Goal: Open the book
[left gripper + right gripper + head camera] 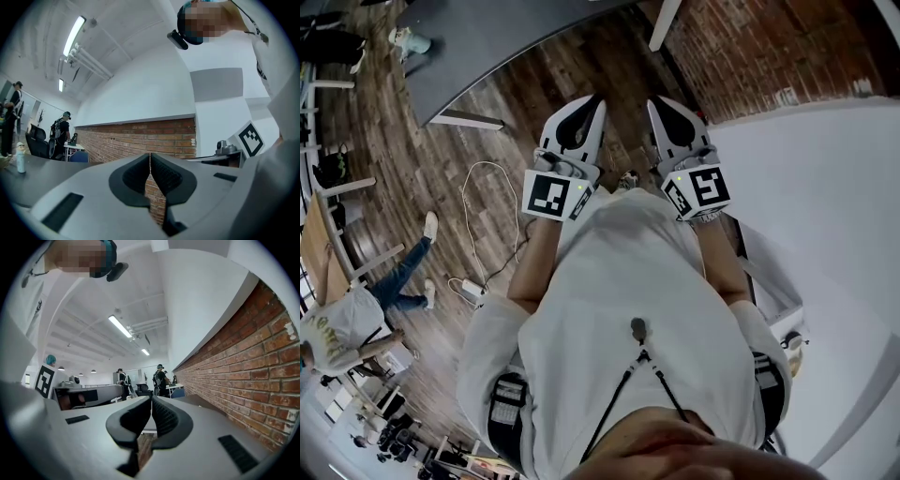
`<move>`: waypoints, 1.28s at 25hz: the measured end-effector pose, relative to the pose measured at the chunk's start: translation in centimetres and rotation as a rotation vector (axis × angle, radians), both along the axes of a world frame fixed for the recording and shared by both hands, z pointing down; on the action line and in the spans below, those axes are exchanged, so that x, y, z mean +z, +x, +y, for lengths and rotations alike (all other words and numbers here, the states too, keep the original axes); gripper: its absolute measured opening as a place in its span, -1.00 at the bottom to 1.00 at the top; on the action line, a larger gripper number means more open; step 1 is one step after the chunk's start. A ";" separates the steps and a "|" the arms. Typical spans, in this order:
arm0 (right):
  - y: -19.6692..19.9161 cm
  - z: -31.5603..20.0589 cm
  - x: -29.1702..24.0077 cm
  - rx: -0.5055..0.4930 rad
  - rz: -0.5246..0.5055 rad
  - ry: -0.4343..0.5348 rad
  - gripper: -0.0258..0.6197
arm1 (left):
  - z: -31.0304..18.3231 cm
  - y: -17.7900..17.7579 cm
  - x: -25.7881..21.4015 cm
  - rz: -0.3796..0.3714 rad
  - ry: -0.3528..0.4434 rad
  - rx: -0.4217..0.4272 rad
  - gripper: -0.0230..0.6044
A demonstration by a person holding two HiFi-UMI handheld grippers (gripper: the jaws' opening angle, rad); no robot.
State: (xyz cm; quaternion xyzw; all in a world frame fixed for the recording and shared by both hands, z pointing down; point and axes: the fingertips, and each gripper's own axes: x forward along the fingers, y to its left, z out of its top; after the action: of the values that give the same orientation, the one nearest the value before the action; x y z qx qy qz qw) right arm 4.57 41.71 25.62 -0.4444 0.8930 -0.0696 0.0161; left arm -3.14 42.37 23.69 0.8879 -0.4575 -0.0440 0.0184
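No book shows in any view. The person holds both grippers level at chest height, side by side, above a wooden floor. My left gripper is white with black pads, and its jaws are pressed together with nothing between them. My right gripper stands just to its right, likewise shut and empty. In the left gripper view the left gripper faces a brick wall. In the right gripper view the right gripper points along that brick wall toward a desk area.
A dark grey table stands ahead on the left. A white surface lies to the right. A cable and power strip lie on the floor. A person crouches at the left; others stand far off.
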 end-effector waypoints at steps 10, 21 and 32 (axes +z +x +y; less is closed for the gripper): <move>3.1 -0.4 -0.4 0.020 0.009 0.016 -0.80 | -0.7 2.6 -0.1 0.004 0.012 -0.001 -0.84; 3.2 -3.4 -0.8 0.041 0.021 0.030 -0.80 | -4.3 2.9 -0.6 0.013 0.038 0.028 -0.84; 3.0 -10.8 0.9 0.050 0.022 -0.017 -0.80 | -11.9 2.9 1.1 -0.008 -0.002 0.047 -0.84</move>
State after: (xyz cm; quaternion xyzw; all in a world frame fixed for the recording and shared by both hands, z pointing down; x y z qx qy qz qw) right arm 7.53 30.93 26.52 -0.4674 0.8811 -0.0718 0.0040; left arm -0.19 30.46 24.80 0.8987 -0.4364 -0.0392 0.0186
